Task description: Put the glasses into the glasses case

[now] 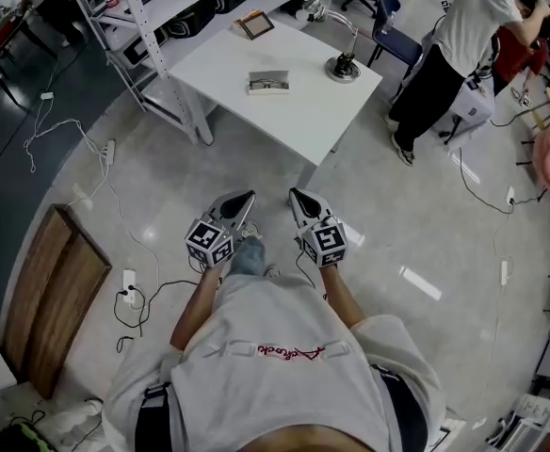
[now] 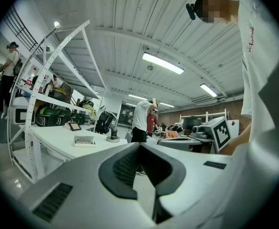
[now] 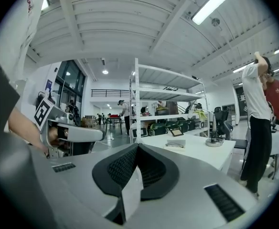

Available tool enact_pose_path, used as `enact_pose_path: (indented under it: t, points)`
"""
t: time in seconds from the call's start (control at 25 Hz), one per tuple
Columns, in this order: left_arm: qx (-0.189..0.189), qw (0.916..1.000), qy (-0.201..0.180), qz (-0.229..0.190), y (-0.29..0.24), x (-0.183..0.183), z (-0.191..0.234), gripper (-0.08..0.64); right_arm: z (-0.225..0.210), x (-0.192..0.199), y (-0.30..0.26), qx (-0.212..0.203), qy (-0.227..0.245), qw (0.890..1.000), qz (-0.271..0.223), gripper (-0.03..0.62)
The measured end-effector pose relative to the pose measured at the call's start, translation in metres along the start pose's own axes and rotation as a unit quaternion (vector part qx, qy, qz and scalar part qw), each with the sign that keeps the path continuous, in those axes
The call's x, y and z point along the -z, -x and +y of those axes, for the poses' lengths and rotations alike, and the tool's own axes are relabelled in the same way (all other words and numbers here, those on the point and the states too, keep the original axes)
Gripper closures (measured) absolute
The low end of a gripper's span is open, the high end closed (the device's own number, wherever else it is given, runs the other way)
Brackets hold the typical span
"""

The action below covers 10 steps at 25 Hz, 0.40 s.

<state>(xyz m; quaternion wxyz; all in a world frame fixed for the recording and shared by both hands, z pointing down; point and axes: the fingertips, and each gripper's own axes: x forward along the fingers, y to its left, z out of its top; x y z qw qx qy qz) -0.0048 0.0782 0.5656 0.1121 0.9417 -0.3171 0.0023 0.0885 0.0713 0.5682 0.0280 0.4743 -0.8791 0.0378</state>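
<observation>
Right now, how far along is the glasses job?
Done: nothing yet. The glasses lie on the table, seemingly on top of the case, not inside it. In hand: nothing. The left gripper and right gripper are shut, empty and short of the table. Left: approach, pick up the glasses, case them.

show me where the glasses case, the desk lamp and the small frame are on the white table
glasses case (image 1: pixel 268 83), head view, middle of its top side
desk lamp (image 1: pixel 343 68), head view, on its round base
frame (image 1: pixel 255 24), head view, centre of its dark face
</observation>
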Motion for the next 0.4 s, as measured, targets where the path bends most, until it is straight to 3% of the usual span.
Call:
enact_pose_path:
  t: [0.4]
  points:
    - [0.001, 1.0, -0.004, -0.001, 0.0049, -0.0025, -0.0042, 0.546, 0.0051, -0.0045, 0.0004, 0.0, 0.004, 1.0, 0.0, 0.58]
